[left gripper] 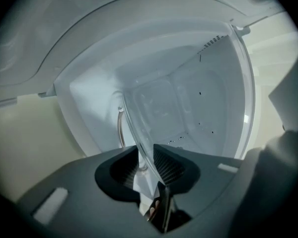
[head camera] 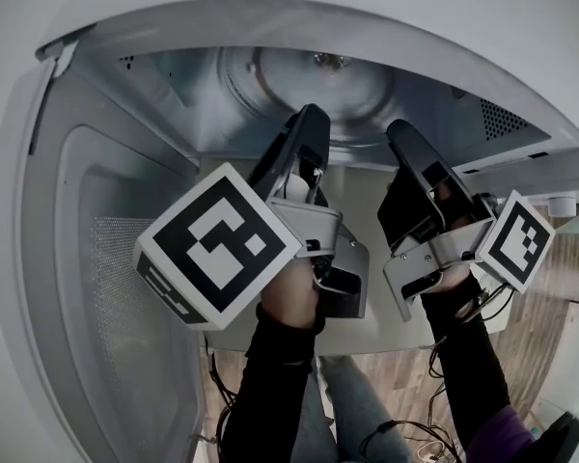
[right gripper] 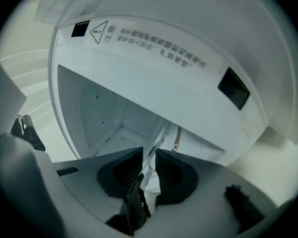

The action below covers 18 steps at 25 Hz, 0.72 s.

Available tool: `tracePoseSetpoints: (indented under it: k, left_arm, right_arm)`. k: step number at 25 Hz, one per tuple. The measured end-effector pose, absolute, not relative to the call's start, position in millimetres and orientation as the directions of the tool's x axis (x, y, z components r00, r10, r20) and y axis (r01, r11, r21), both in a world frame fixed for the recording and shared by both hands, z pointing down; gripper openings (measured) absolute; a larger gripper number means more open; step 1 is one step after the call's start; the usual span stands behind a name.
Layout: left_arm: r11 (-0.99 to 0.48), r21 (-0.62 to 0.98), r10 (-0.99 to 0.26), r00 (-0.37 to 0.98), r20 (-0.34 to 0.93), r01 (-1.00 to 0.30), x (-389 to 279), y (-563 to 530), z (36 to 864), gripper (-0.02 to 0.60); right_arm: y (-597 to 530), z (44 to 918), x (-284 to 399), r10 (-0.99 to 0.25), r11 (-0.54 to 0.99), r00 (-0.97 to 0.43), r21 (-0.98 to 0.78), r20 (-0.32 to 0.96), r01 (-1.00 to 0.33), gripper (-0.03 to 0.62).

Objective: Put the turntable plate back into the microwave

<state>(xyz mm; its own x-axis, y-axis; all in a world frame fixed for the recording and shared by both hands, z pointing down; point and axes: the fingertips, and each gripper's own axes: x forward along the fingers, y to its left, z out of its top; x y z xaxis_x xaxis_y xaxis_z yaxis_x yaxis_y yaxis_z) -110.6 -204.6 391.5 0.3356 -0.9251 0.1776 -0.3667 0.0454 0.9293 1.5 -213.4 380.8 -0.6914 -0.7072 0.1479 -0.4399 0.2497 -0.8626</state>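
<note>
The left gripper pinches the near rim of the clear glass turntable plate between its ribbed pads. The right gripper is clamped on the same rim a little further along. This two-point hold seems meant to keep the wide, slippery disc steady and stop it swinging. Both grippers reach past the open door into the microwave, where the plate lies inside the white cavity. Whether it already rests on the cavity floor cannot be told. Seating it squarely looks like the remaining step.
</note>
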Motion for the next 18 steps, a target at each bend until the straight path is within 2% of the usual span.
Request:
tracePoseSetpoints:
  k: [7, 18]
  left_arm:
    - [0.065, 0.963, -0.950, 0.278, 0.140, -0.261, -115.5, -205.5, 392.0, 0.076]
    - [0.085, 0.989, -0.976, 0.189, 0.107, -0.124, -120.0, -205.8, 394.8, 0.050]
  right_arm:
    - [-213.3, 374.7, -4.6, -0.691, 0.348, -0.695, -0.749, 0.202, -0.564, 0.101]
    - [-211.8, 375.8, -8.9, -0.663, 0.391, -0.700, -0.674, 0.267, -0.627, 0.118]
